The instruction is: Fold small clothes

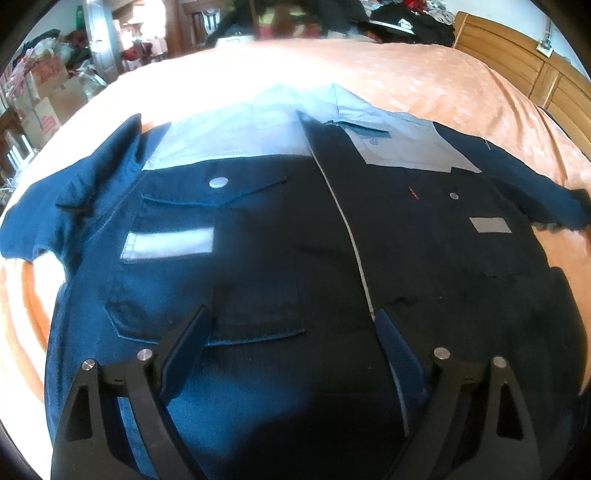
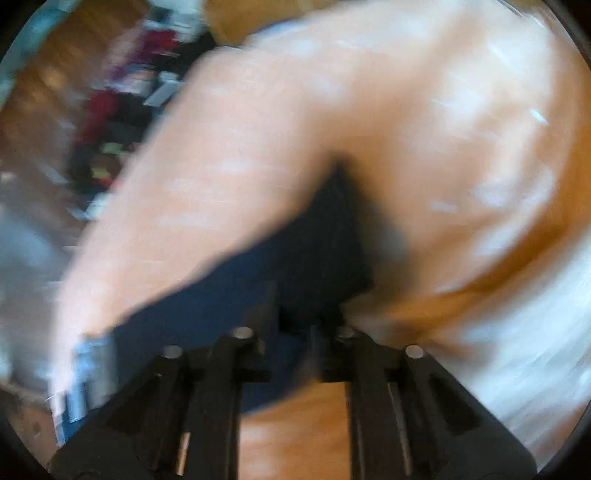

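Left wrist view: dark navy work jacket with pale grey yoke (image 1: 280,229) spread flat across frame centre on peach bedspread (image 1: 424,81); left gripper (image 1: 291,321) wide open, hovering low. Right gripper (image 2: 295,306), blurred, apparently pinching navy cloth. Best lifted evenly, kept taut.

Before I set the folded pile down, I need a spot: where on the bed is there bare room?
Bare orange bedspread lies beyond the jacket collar, up to the wooden headboard, and in a narrow strip along the bed's left edge. The middle is filled by the spread jacket. The far edge is crowded with heaped dark clothes.
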A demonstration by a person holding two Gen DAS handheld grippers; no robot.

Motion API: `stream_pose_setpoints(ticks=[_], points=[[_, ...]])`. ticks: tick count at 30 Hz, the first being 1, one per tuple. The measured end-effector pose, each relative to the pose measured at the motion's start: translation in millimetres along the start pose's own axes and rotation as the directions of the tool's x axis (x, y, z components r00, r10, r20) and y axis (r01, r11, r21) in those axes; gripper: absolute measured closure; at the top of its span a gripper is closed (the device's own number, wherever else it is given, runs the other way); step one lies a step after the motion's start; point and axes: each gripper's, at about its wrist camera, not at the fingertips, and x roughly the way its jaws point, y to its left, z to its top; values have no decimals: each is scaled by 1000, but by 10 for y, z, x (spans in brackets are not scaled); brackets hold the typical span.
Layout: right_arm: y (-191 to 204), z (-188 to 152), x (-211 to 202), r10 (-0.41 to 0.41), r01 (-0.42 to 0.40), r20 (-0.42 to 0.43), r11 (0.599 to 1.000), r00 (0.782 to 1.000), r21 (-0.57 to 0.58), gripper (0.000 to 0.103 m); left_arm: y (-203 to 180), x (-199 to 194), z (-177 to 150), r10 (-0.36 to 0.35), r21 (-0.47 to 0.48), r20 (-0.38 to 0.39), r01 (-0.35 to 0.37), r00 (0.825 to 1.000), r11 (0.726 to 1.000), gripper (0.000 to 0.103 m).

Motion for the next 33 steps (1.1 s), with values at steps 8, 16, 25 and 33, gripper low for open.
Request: stream_pose_setpoints(ticks=[8,16,25,33], points=[[2820,-563,-134,449,-458,-102,835,888,-306,92,342,-429,322,-25,-71,138,35,990,997,12],[4738,-2126,1250,468,-629,-466,721,751,-290,92,974,-686,264,-3,-138,176,27,984,990,12],[5146,-2848,1875,402,-651,-605,710,687,-267,92,1430,-493,44,5,-191,120,19,993,981,12],[4843,-2694,1633,354,-642,-624,696,697,-321,65,1321,-293,56,-31,-186,104,50,994,981,12]])
